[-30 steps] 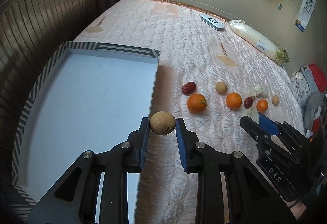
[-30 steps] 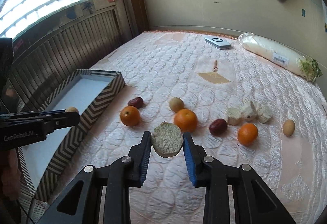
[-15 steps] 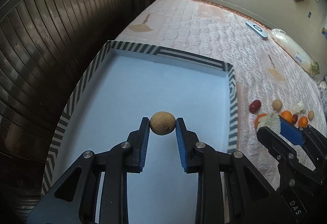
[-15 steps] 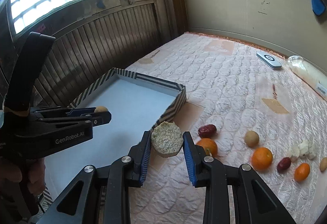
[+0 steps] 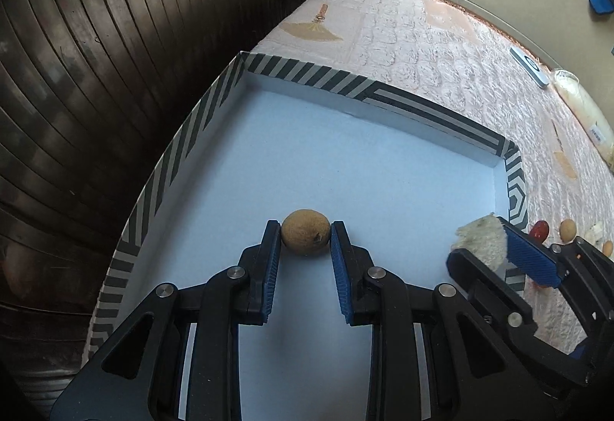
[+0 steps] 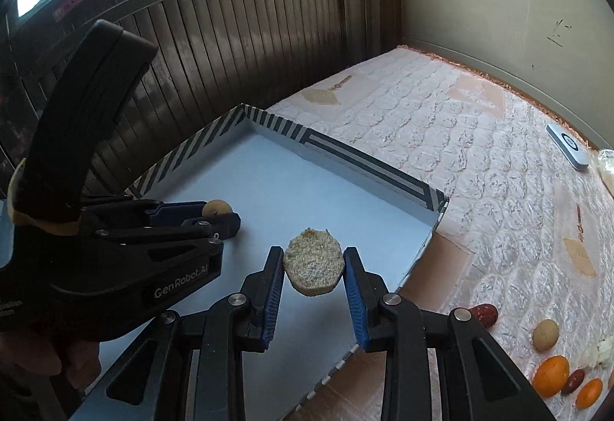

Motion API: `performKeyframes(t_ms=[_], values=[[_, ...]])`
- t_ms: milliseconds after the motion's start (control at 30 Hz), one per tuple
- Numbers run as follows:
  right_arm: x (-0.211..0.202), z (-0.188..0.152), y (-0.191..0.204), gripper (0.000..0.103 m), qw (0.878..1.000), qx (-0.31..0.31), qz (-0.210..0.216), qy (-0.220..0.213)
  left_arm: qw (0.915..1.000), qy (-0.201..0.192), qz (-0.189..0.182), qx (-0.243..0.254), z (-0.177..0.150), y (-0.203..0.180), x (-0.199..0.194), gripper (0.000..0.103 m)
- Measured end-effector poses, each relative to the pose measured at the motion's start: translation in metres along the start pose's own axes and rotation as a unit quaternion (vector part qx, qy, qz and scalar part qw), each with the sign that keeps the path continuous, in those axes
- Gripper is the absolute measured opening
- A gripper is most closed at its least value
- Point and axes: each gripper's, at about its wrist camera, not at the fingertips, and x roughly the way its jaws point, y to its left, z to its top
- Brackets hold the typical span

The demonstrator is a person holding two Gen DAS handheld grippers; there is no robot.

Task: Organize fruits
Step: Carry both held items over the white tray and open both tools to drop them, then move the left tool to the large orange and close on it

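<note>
My left gripper point(image 5: 306, 238) is shut on a small round brown fruit point(image 5: 306, 237) and holds it low over the white floor of the striped-rim box point(image 5: 422, 114). My right gripper point(image 6: 312, 269) is shut on a pale, rough-cut fruit piece point(image 6: 312, 269) and holds it over the box point(image 6: 364, 167) near its right wall. The left gripper point(image 6: 220, 215) shows at left in the right wrist view, and the right gripper point(image 5: 495, 248) at right in the left wrist view. Loose fruits lie on the quilted bed: oranges point(image 6: 551, 375), red dates point(image 6: 485, 313), a tan round fruit point(image 6: 545, 334).
The box sits at the bed's left edge against a dark slatted wooden wall point(image 5: 115, 75). A white remote-like device point(image 6: 568, 150) and a long plastic-wrapped vegetable point(image 5: 583, 110) lie far back on the bed.
Both grippers moved left from over the bed to over the box, each still holding its fruit. The left gripper has dropped close to the box floor.
</note>
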Motion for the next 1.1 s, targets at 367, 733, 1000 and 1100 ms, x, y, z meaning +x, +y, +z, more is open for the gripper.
performKeyframes(t_ms=[367,733,1000,1100], values=[[0.019,-0.004,0.010,0.033,0.999,-0.030,-0.002,0.021,1.0000,0.005,-0.007,-0.001,-0.004,0.004,-0.001,0.026],[-0.013,-0.017,0.009,0.045,1.000,-0.012,0.014,-0.005,0.9995,-0.020,-0.013,-0.023,-0.012,0.007,-0.024,0.059],[-0.060,-0.038,-0.010,0.047,0.999,0.016,-0.018,-0.047,0.9973,-0.072,-0.012,0.006,-0.029,-0.024,-0.055,0.059],[-0.076,-0.048,-0.022,0.048,0.997,0.031,-0.036,-0.057,0.9962,-0.082,-0.021,0.019,-0.036,-0.040,-0.062,0.059]])
